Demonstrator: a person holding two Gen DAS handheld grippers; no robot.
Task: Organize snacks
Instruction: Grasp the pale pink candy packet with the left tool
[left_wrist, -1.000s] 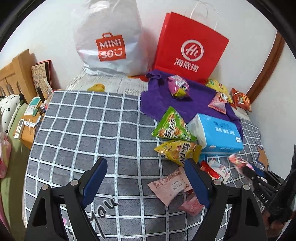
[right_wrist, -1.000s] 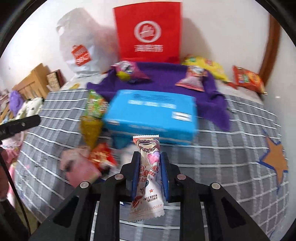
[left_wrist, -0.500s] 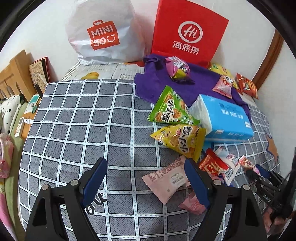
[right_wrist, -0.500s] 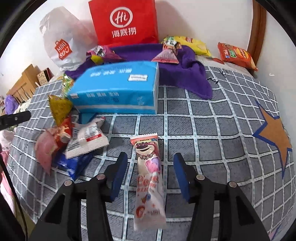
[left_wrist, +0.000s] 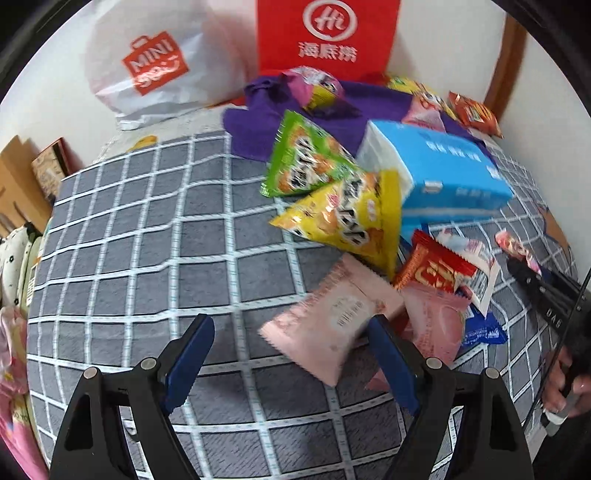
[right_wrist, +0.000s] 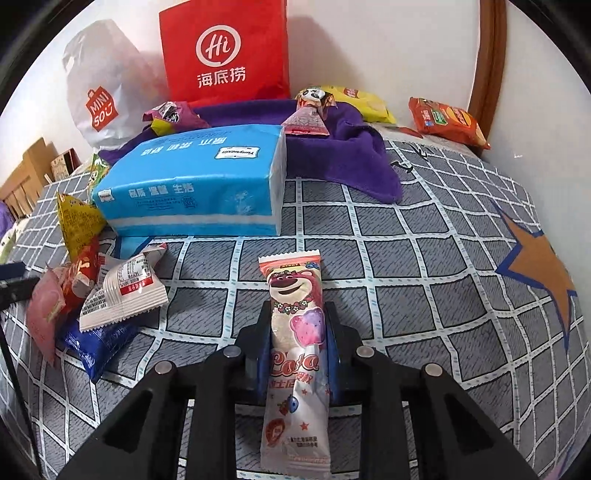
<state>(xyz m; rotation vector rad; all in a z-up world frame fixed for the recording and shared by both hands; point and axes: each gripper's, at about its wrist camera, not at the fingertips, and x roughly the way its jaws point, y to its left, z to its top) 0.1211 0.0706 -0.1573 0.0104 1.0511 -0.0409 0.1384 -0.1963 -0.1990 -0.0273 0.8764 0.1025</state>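
The right hand-held gripper (right_wrist: 297, 332) is closing its jaws on a long pink-and-white snack packet printed with a pink bear (right_wrist: 295, 354); the blue pads press against both sides of the packet's middle, its top end sticks out ahead of the fingers and its lower end hangs back toward the camera. It sits low over a bed covered in a grey sheet with a white grid pattern (right_wrist: 406, 258), which also carries an orange star edged in blue (right_wrist: 539, 273). The left hand-held gripper (left_wrist: 291, 354) is spread wide with nothing between its blue-padded fingers; its right finger overlaps the edge of a pale pink flat snack packet (left_wrist: 332, 317) in the left wrist view, though contact cannot be told. Just beyond that packet lies a loose heap: a red foil wrapper (left_wrist: 432, 269), a yellow triangular crisp bag (left_wrist: 351, 218), a green crisp bag (left_wrist: 306, 162) and a blue plastic pack of tissues (right_wrist: 195, 184). Behind them a purple cloth (right_wrist: 351, 158) holds more small packets, and a red paper bag with a white round logo (right_wrist: 225, 51) and a white plastic shopping bag with an orange logo (left_wrist: 155, 66) stand against the wall. An orange snack bag (right_wrist: 447, 122) lies near the wooden frame at right.
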